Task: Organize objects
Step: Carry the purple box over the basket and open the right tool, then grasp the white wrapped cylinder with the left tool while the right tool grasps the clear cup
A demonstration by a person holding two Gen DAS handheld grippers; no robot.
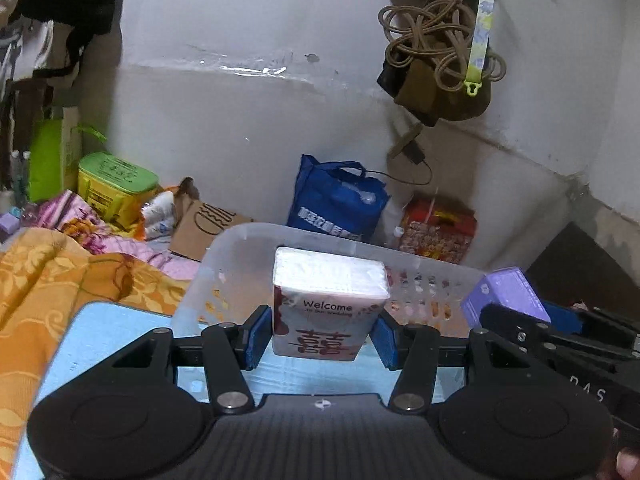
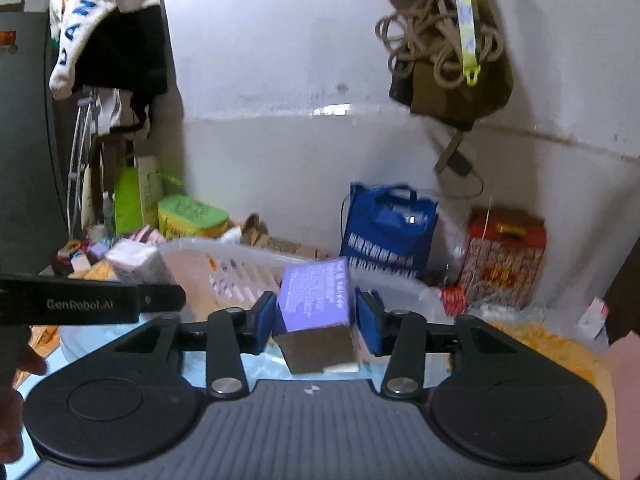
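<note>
Tissue pack (image 1: 330,304) sat pinched in the left hand-held gripper (image 1: 322,336) above the basket (image 1: 240,252); the right hand-held gripper (image 2: 316,320) pinched a purple box (image 2: 314,294) beside that basket.

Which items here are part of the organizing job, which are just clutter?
In play: tissue pack in left gripper; purple box in right gripper; clear plastic basket.

Lying about: blue tote bag, red gift box, green-lidded tub, hanging rope.
</note>
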